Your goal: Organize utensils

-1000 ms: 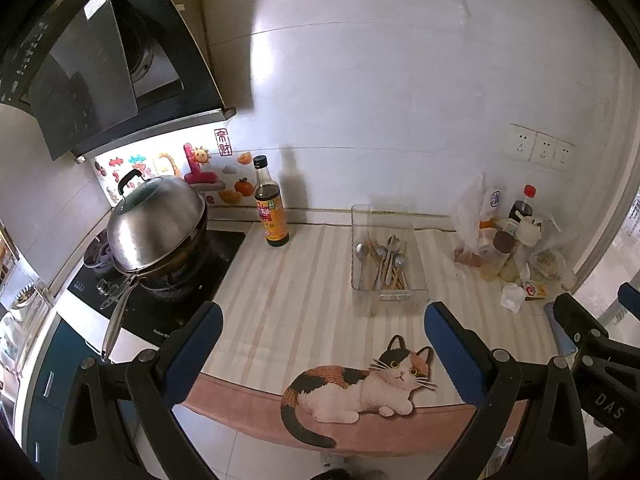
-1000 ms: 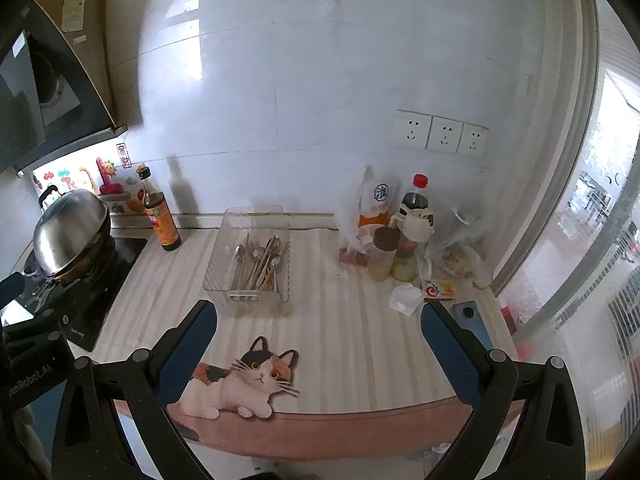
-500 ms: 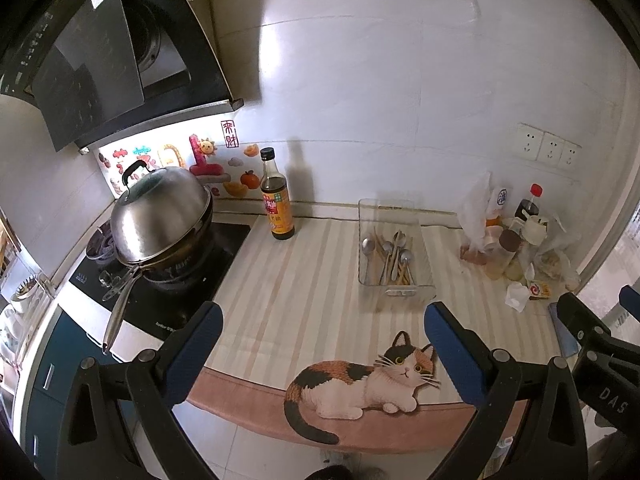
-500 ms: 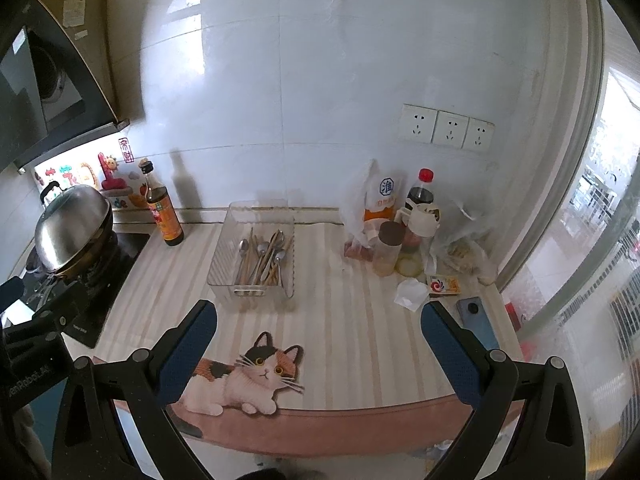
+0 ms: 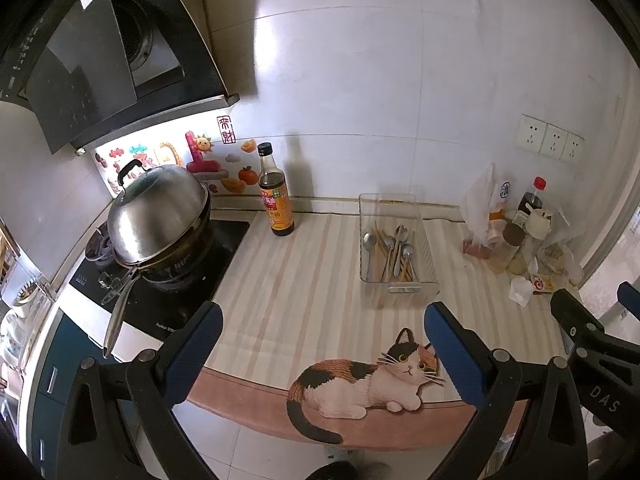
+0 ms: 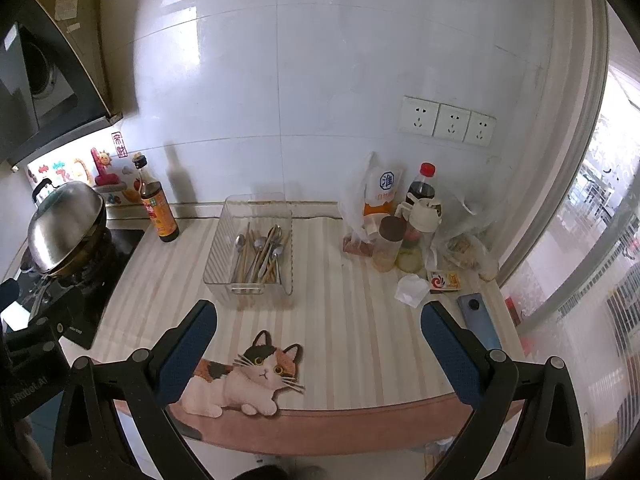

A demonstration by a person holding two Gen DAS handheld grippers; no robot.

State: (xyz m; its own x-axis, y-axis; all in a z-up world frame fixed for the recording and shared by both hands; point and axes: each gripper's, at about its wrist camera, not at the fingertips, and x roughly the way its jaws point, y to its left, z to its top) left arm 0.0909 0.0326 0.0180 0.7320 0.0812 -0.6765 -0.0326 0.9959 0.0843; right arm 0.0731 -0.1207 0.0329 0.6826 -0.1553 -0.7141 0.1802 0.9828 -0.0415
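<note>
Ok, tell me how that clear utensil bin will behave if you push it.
The clear bin looks like thin plastic, so probably light and likely to slide on the striped mat. The loose spoons and chopsticks inside would likely rattle and shift.

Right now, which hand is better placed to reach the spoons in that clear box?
Probably the right tongs: the clear plastic box lies just ahead between them; the left tongs see it off to their right.

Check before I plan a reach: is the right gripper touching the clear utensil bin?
Apart. The right wrist view shows the right gripper open, with bare striped mat between its fingertips and the clear utensil bin.
</note>
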